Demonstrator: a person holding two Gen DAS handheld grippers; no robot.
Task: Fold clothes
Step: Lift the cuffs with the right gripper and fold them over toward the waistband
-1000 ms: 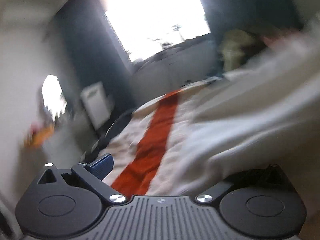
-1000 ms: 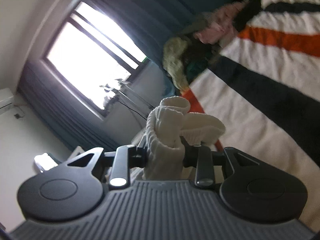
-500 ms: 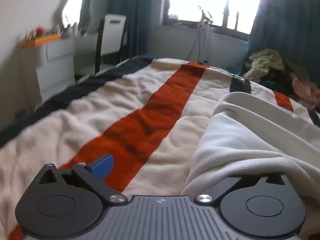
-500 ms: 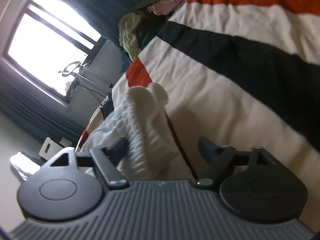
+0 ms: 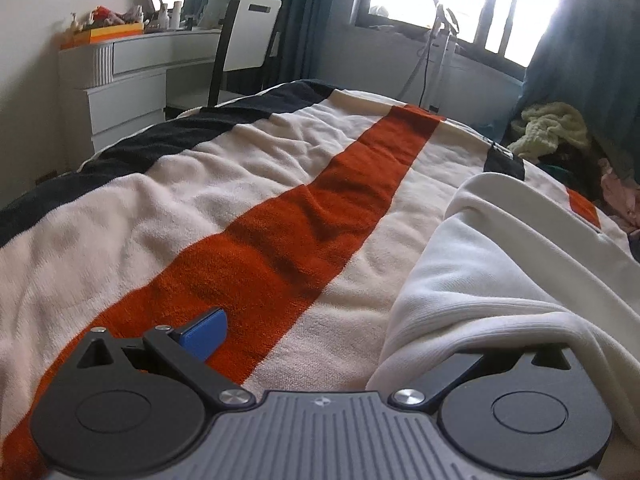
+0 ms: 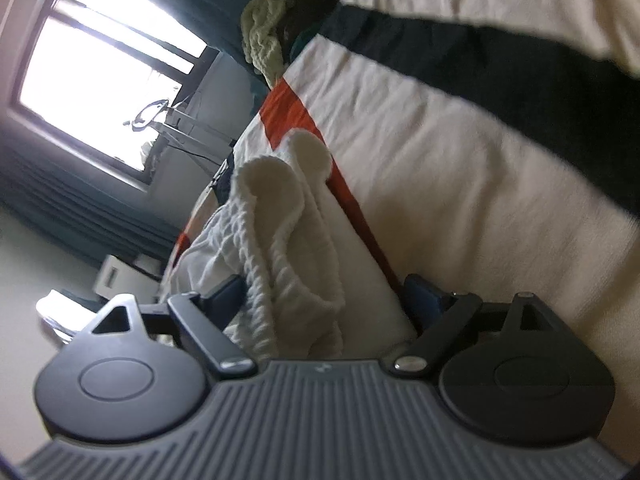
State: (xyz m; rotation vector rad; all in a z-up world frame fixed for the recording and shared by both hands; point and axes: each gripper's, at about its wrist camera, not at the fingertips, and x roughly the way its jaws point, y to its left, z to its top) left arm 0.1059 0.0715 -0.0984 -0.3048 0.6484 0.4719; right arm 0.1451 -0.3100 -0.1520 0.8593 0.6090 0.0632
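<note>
A white sweatshirt lies on the bed's striped blanket, at the right of the left wrist view. My left gripper rests low over the blanket with its jaws spread wide. Its blue left pad is bare, and the right finger is hidden under the sweatshirt's folded edge. In the right wrist view the sweatshirt's ribbed hem lies loosely bunched between the jaws of my right gripper. Those jaws are opening, and neither pad presses on the cloth. The blanket lies beyond.
A heap of other clothes sits at the bed's far end, also seen in the right wrist view. A white dresser and a chair stand to the left of the bed, under a bright window.
My right gripper was shut on the ribbed hem, then opened and let it drop onto the bed. The left view rolled from tilted and blurred to level and steady.
</note>
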